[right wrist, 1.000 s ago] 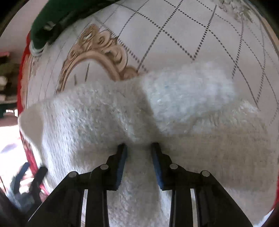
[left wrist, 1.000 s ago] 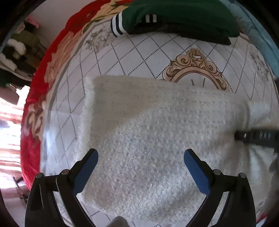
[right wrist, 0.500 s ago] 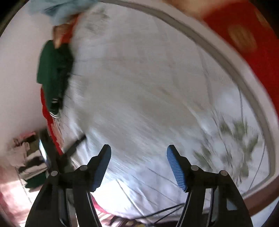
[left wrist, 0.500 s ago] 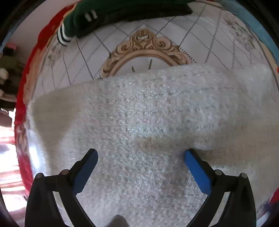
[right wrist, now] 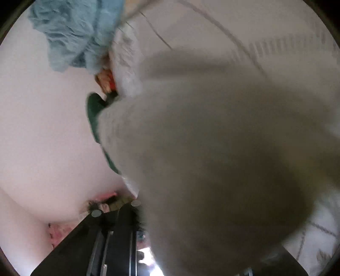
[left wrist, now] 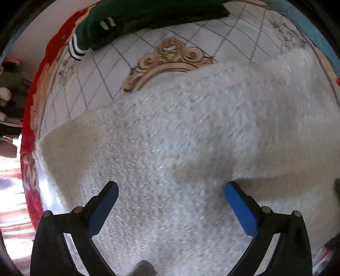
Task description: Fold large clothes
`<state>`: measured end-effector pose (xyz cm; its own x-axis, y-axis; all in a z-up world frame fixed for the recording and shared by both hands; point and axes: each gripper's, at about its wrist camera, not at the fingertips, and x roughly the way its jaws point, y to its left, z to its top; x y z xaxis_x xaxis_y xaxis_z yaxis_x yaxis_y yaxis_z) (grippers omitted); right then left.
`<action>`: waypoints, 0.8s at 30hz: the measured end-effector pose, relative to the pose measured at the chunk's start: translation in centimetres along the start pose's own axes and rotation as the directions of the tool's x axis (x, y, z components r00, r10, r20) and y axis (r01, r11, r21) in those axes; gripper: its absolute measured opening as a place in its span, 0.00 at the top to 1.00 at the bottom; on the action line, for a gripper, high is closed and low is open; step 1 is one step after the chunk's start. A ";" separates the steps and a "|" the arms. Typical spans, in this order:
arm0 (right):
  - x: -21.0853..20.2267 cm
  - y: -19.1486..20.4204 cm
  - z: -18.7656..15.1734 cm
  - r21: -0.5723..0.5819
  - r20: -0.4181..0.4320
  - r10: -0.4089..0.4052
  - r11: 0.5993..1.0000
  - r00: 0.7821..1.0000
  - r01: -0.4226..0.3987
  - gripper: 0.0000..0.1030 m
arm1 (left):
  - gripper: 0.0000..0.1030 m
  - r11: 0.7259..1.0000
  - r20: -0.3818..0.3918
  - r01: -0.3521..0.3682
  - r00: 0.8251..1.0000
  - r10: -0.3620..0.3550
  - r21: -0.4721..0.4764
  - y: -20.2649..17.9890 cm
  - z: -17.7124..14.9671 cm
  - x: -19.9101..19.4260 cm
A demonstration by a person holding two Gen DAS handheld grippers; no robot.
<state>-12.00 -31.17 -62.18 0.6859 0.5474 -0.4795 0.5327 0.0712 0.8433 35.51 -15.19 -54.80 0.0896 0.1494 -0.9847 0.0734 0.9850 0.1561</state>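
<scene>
One fuzzy white sweater (left wrist: 191, 138) lies under the wide-open left claw (left wrist: 170, 201); the right claw (right wrist: 136, 220) is closing, grip hidden.

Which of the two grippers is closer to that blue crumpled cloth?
Right. The right gripper faces the blue cloth beyond the white sweater; the left gripper sees only its edge.

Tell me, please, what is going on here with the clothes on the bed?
A person is folding a fuzzy white sweater on a patterned bedspread, with a gripper in each hand. The left gripper hangs open over the sweater, gripping nothing. The right gripper's jaws are closing; blurred white fabric fills its view and hides the fingertips, so a grip cannot be confirmed. A green garment lies beyond.
</scene>
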 end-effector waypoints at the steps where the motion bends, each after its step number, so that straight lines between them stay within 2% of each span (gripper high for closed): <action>1: -1.5 0.8 0.6 -0.027 -0.001 -0.020 0.999 1.000 0.020 0.82 | 0.00 1.000 -0.010 0.024 1.000 -0.024 -0.002 -0.5 -0.2 -0.1; 3: -3.1 1.1 1.7 -0.057 0.006 -0.064 0.996 0.998 0.064 0.81 | 0.00 0.999 -0.025 0.052 0.998 -0.052 0.003 -1.8 -0.5 -0.1; 6: -3.1 -1.0 3.7 -0.063 -0.037 -0.132 0.990 0.991 0.129 0.56 | 0.00 0.998 -0.037 0.069 0.997 -0.069 0.001 -3.6 -1.0 0.3; 8: -0.9 -3.1 4.0 -0.024 -0.063 -0.078 0.997 0.995 0.076 0.43 | 0.00 0.998 -0.032 0.057 0.998 -0.058 -0.005 -4.2 -1.1 0.5; 9: 0.0 -4.3 4.0 0.011 -0.077 -0.044 0.999 0.996 0.045 0.39 | 0.00 0.998 -0.032 0.057 0.998 -0.057 -0.009 -4.2 -1.1 0.6; 10: 0.8 -5.0 3.9 0.035 -0.082 0.007 0.999 0.997 -0.005 0.38 | 0.00 0.998 -0.033 0.060 0.998 -0.060 -0.014 -4.3 -1.1 0.7; 11: 1.1 -5.3 3.8 0.039 -0.072 0.037 0.999 0.997 -0.034 0.40 | 0.00 0.998 -0.033 0.065 0.997 -0.066 -0.020 -4.2 -1.1 0.7; 12: 1.2 -5.2 3.7 0.040 -0.052 0.041 0.998 0.998 -0.039 0.50 | 0.00 0.997 -0.025 0.069 0.997 -0.069 -0.023 -4.1 -1.1 0.7; 13: 1.1 -4.8 3.5 0.039 -0.036 0.053 0.998 0.998 -0.051 0.68 | 0.00 0.997 -0.017 0.068 0.998 -0.068 -0.021 -4.0 -1.2 0.7; 14: 0.7 -3.8 3.2 0.027 -0.015 0.072 0.997 0.997 -0.072 0.76 | 0.00 0.997 -0.011 0.068 0.998 -0.069 -0.019 -3.7 -1.3 0.8; 15: 0.3 -2.9 3.0 0.012 -0.001 0.074 0.997 0.997 -0.074 0.79 | 0.00 0.997 -0.010 0.078 0.997 -0.079 -0.020 -3.6 -1.2 0.9; 20: -1.8 5.3 0.5 -0.171 0.009 0.035 0.985 0.999 -0.033 0.81 | 0.00 0.988 -0.025 0.144 0.989 -0.146 -0.047 -4.2 -0.7 1.2; 23: -1.7 10.0 -1.2 -0.308 -0.002 -0.037 0.951 0.999 0.035 0.81 | 0.00 0.979 -0.027 0.194 0.980 -0.196 -0.068 -4.6 -0.3 1.5; 24: -1.4 11.6 -2.0 -0.367 -0.001 -0.078 0.927 0.997 0.072 0.81 | 0.00 0.977 -0.027 0.200 0.979 -0.203 -0.073 -4.5 -0.2 1.5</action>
<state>-7.77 -29.47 -51.23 0.6416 0.5413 -0.5435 0.3614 0.4117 0.8366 35.10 -19.37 -57.00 0.0460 -0.0511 -0.9976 0.0175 0.9986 -0.0503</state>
